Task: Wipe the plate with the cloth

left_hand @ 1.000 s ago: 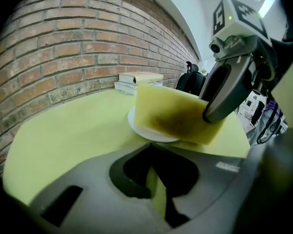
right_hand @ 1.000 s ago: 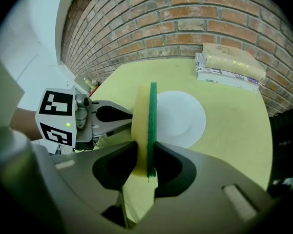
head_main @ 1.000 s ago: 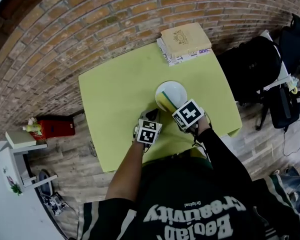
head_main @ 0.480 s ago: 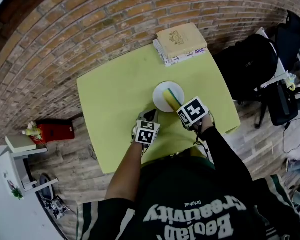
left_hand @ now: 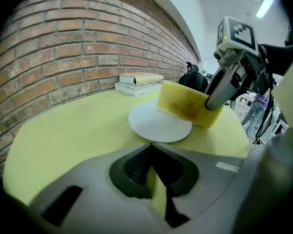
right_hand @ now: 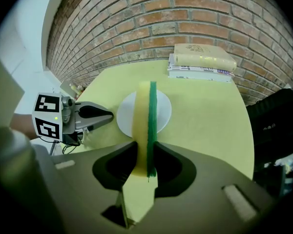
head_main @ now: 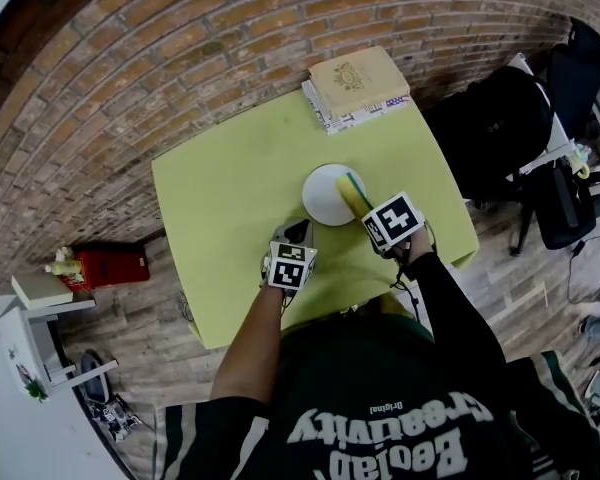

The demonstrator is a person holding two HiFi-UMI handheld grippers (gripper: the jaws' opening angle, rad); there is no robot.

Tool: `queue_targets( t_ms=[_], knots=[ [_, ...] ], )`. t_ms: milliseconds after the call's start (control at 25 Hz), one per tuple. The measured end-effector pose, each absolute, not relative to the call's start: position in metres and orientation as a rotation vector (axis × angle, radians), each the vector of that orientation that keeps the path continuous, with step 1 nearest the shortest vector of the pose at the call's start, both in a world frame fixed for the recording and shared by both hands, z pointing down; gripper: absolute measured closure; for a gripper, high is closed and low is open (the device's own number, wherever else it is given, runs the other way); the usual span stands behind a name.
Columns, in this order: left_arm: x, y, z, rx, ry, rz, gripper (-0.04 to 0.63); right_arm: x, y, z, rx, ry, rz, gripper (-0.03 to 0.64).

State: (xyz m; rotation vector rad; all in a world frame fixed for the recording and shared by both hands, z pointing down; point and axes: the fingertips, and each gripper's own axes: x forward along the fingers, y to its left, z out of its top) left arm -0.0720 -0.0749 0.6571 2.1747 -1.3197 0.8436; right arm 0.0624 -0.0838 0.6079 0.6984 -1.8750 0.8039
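Note:
A white plate (head_main: 325, 194) lies near the middle of the yellow-green table (head_main: 220, 188). My right gripper (head_main: 372, 211) is shut on the cloth (head_main: 355, 190), a yellow sponge with a green face held on edge. The cloth's lower edge sits over the plate's right side. In the right gripper view the cloth (right_hand: 146, 113) stands upright between the jaws, with the plate (right_hand: 127, 116) behind it. The left gripper view shows the cloth (left_hand: 188, 104) meeting the plate (left_hand: 154, 126). My left gripper (head_main: 298, 233) rests shut on the table, just short of the plate's near-left rim, holding nothing.
A stack of books (head_main: 360, 86) lies at the table's far edge against the brick wall. A black backpack (head_main: 500, 128) and a chair stand right of the table. A red box (head_main: 110, 261) sits on the floor at the left.
My right gripper has carried the cloth rightward across the plate, from its left part to its right side. The left gripper has stayed put.

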Motion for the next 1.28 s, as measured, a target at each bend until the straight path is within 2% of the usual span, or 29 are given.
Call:
queue_targets(
  t_ms=[440, 760, 1280],
  knots=[
    [-0.069, -0.077, 0.654, 2.210, -1.346, 0.843, 0.591, 0.074, -0.093, 0.603, 0.765, -1.942, 0.728, 0.503],
    [-0.076, -0.073, 0.650, 2.150, -1.329, 0.784, 0.591, 0.076, -0.121, 0.566, 0.990, -2.120, 0.532, 0.502],
    [-0.085, -0.093, 0.548, 2.339, -1.503, 0.644, 0.591, 0.063, -0.137, 0.473, 1.273, -2.395, 0.155, 0.505]
  ],
)
